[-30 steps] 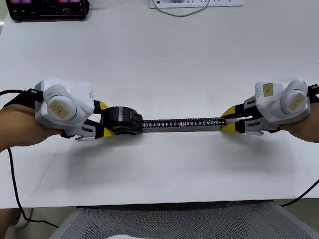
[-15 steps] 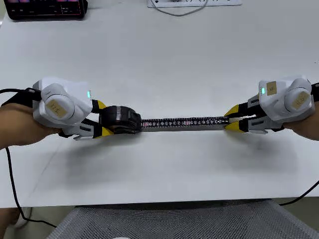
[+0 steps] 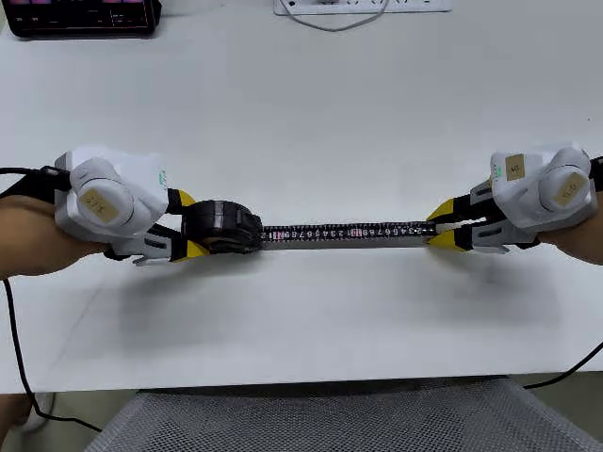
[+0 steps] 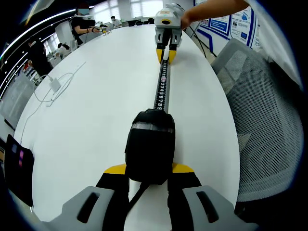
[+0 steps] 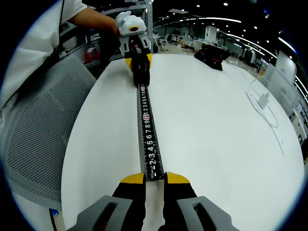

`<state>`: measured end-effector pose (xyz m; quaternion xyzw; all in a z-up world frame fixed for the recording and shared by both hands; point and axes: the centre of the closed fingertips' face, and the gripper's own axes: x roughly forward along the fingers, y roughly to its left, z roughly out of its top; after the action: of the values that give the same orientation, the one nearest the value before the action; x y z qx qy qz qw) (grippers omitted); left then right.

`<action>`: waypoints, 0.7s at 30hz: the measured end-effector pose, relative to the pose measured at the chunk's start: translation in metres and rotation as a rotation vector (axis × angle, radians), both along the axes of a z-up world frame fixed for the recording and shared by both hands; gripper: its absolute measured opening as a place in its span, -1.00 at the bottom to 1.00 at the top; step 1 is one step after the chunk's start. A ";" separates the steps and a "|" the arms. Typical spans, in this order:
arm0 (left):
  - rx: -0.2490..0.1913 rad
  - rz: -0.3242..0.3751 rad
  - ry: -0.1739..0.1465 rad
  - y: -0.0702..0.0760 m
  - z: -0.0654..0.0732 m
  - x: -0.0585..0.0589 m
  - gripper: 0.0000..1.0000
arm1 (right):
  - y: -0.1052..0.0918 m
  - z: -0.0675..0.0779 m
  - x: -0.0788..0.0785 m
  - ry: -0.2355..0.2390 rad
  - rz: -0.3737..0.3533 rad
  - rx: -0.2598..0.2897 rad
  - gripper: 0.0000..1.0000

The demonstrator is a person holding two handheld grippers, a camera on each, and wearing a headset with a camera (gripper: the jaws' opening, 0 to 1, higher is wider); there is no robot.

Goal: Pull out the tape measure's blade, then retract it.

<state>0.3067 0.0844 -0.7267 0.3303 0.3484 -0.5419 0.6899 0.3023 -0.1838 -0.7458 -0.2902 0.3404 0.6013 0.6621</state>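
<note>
head view: the left gripper (image 3: 188,226) is clamped across the black tape measure case (image 3: 223,226), and the right gripper (image 3: 441,224) pinches the tip of the blade (image 3: 344,232). the blade is stretched between them, low over the white table (image 3: 301,122). the case looks rigid and fairly heavy: grip its flanks. the blade looks thin, springy and likely to snap back: hold its end. the tabletop is smooth, with a mesh chair (image 3: 311,419) at its near edge.

black tape measure (image 3: 222,227) | blade (image 3: 349,231) extended straight | numbers up
</note>
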 end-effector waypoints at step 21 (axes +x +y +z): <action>0.010 -0.001 -0.002 0.000 0.000 0.000 -0.50 | -0.018 -0.001 -0.001 0.002 -0.001 -0.025 -0.82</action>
<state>0.3069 0.0844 -0.7271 0.3343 0.3503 -0.5401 0.6884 0.3017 -0.2020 -0.7470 -0.2976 0.3486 0.5970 0.6585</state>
